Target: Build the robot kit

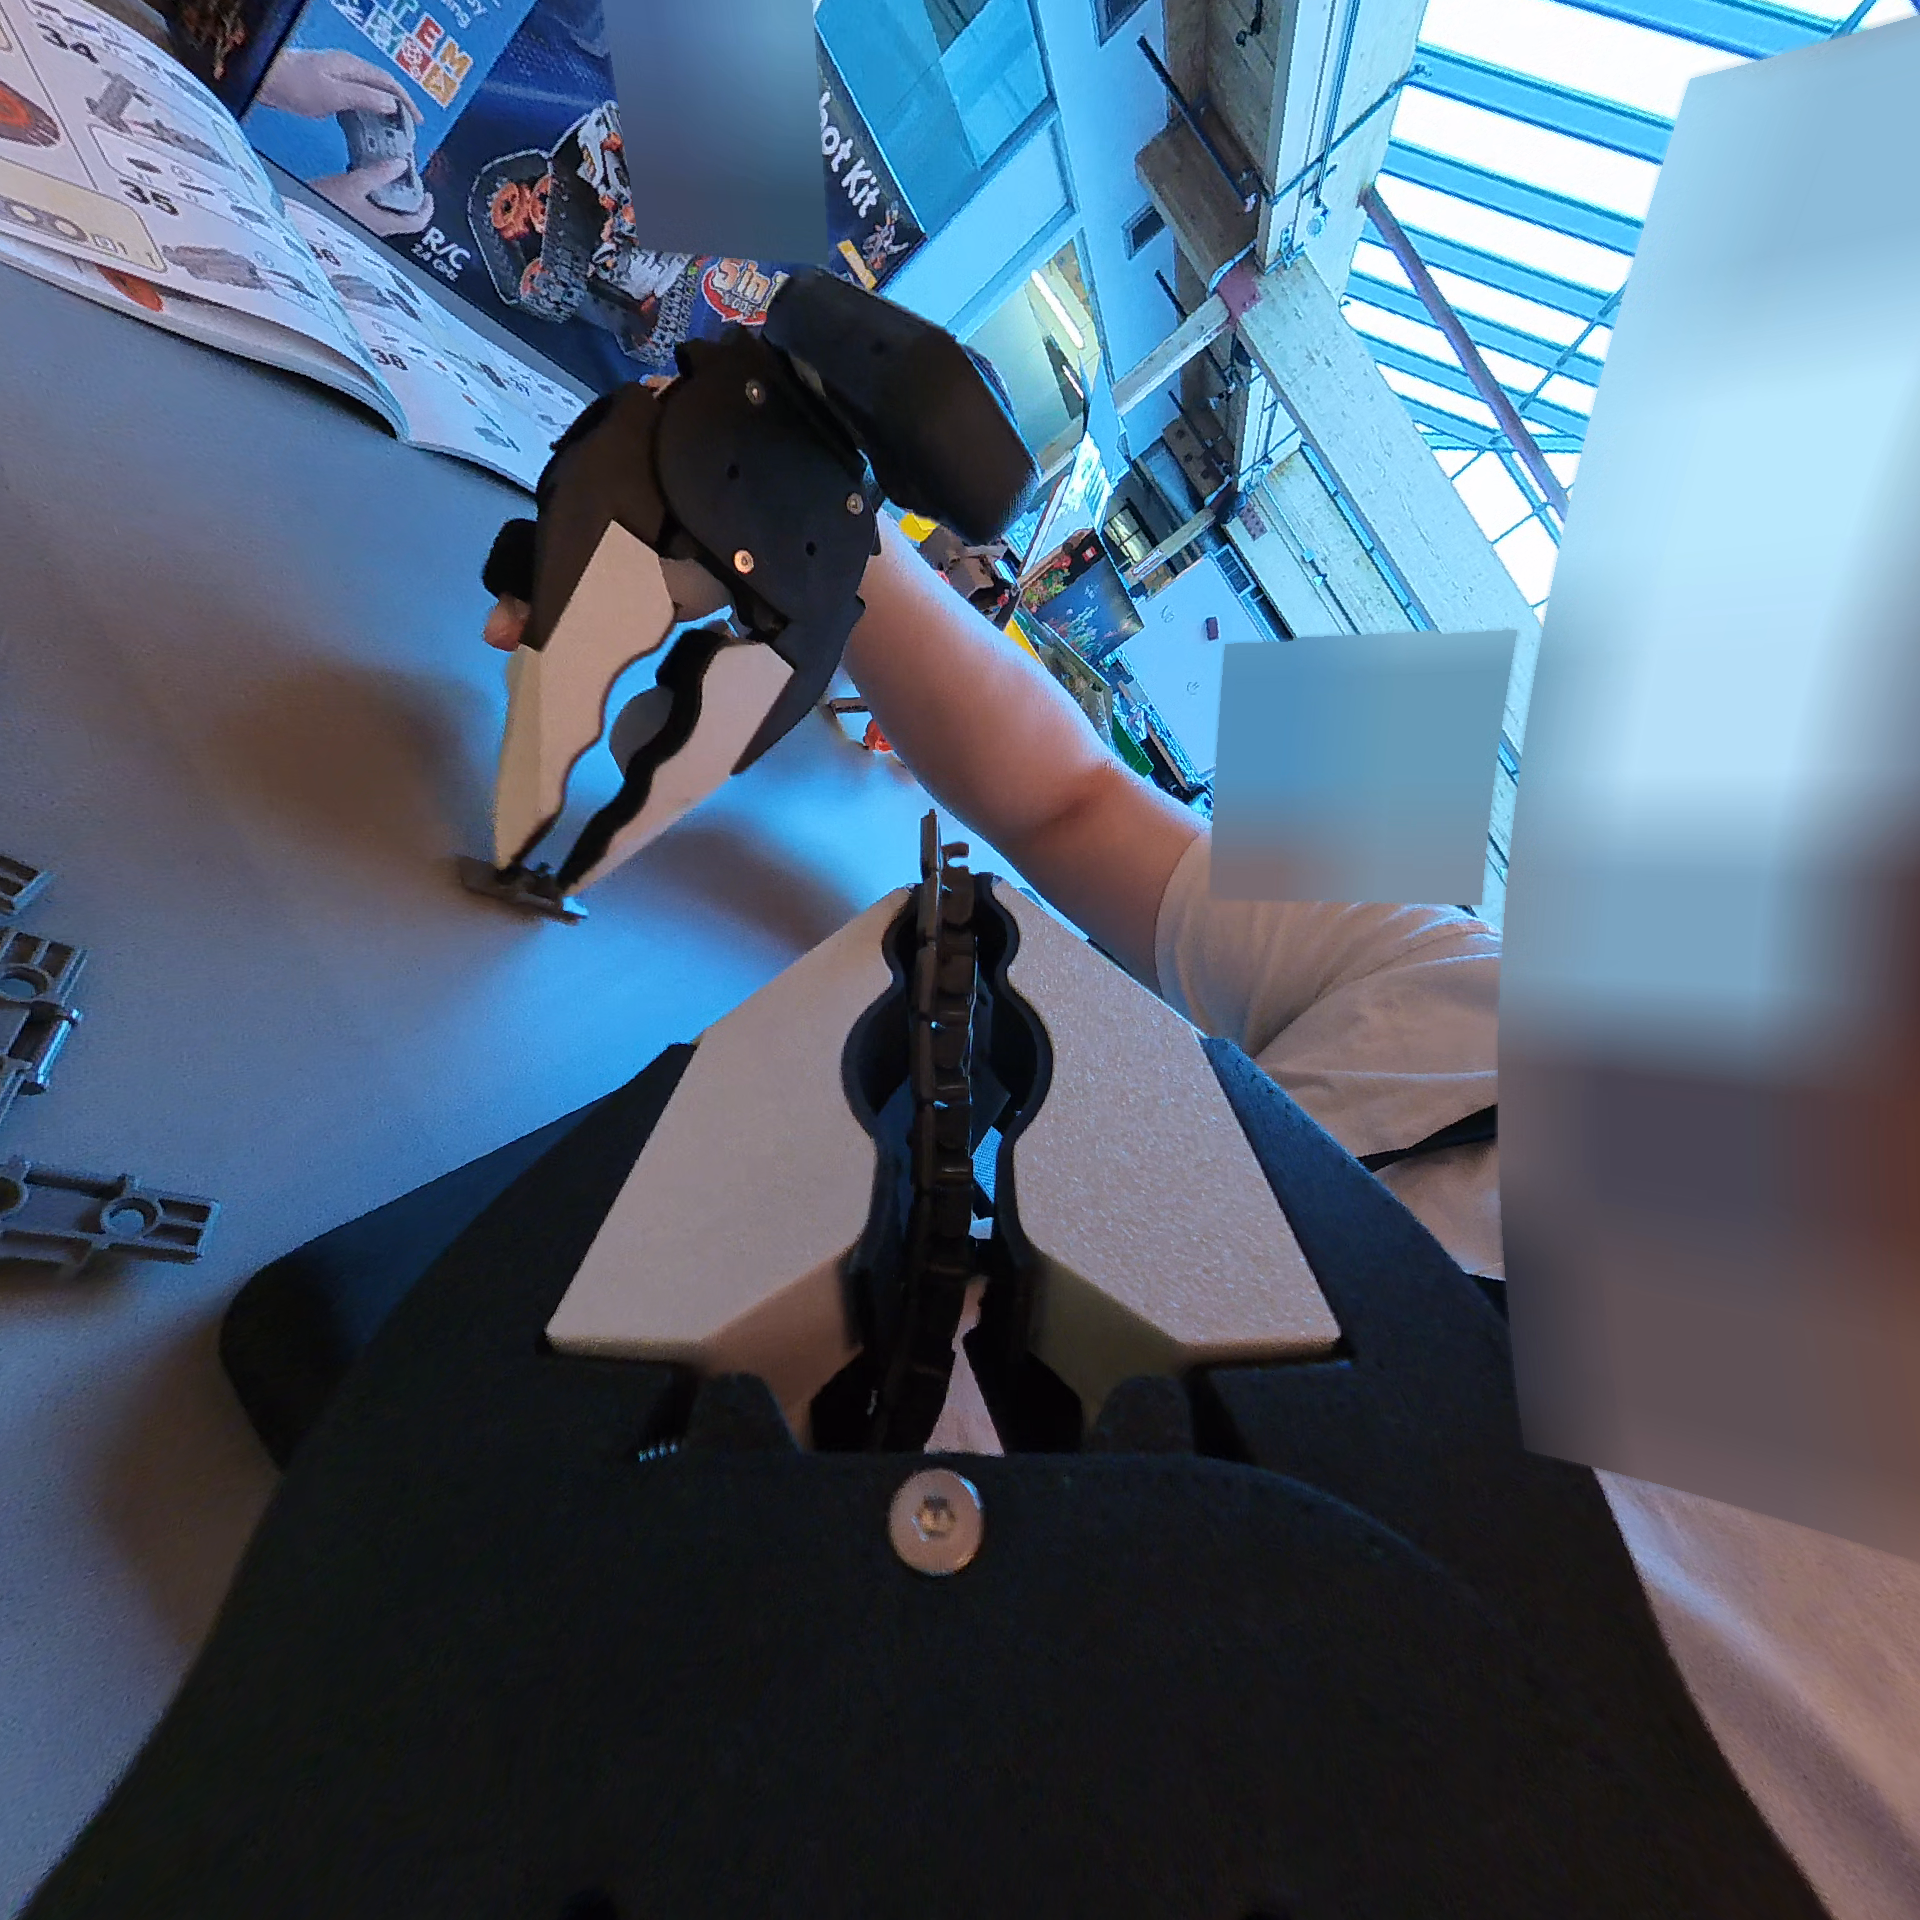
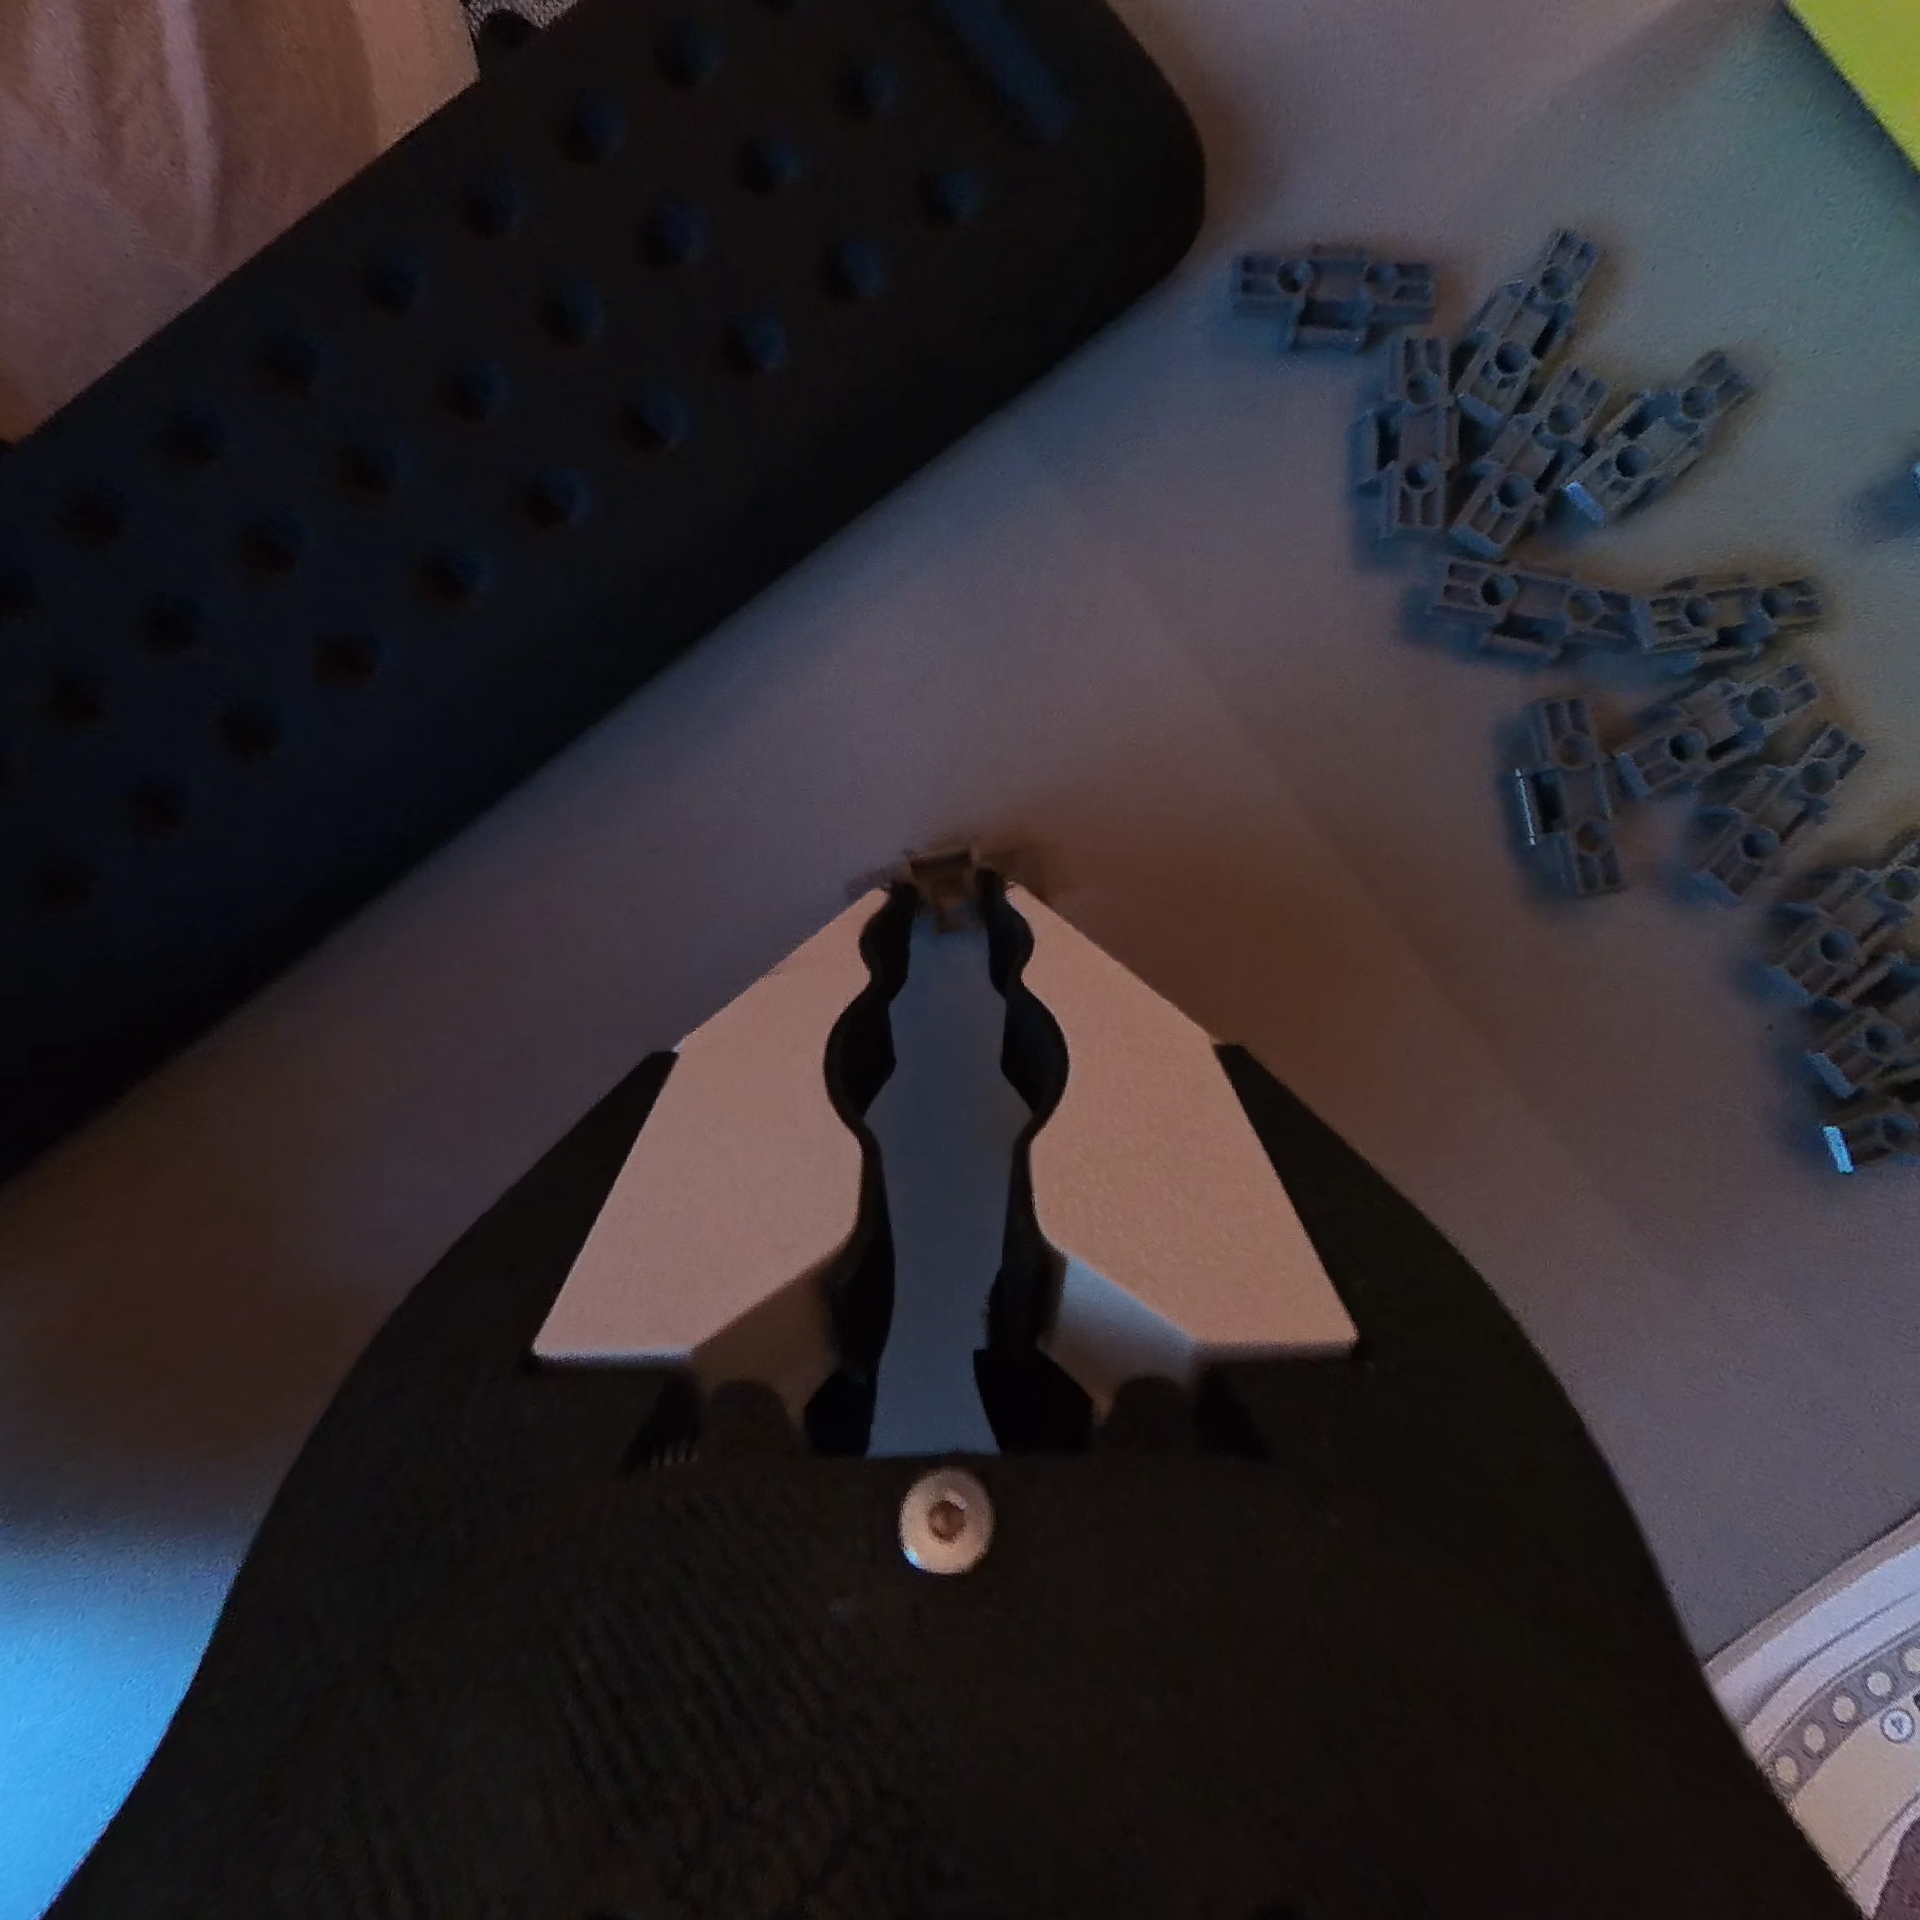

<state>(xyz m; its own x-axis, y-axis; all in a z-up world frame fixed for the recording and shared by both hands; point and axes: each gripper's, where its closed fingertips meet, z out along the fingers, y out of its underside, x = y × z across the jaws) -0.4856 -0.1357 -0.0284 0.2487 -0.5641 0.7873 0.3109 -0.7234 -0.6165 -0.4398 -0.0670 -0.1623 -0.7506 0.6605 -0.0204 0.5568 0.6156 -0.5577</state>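
Observation:
My left gripper (image 1: 945, 896) is shut on a short chain of grey track links (image 1: 940, 1039) that stands edge-on between its pads and sticks out past the tips, above the grey table (image 1: 260, 675). My right gripper (image 2: 945, 896) is down at the table, its fingertips closed on the sides of a single grey track link (image 2: 943, 871) that lies flat there. The left wrist view shows that right gripper (image 1: 540, 878) farther off, tips on the same link (image 1: 483, 878), held by a person's arm (image 1: 987, 707).
Several loose grey track links (image 2: 1621, 582) lie heaped to the right of my right gripper; a few more links (image 1: 104, 1226) show at the left edge of the left wrist view. A black board with holes (image 2: 520, 416) lies at the left. An open instruction booklet (image 1: 208, 260) and a blue kit box (image 1: 540, 187) stand behind. Some 15 centimeters of space lies between my two pairs of fingers.

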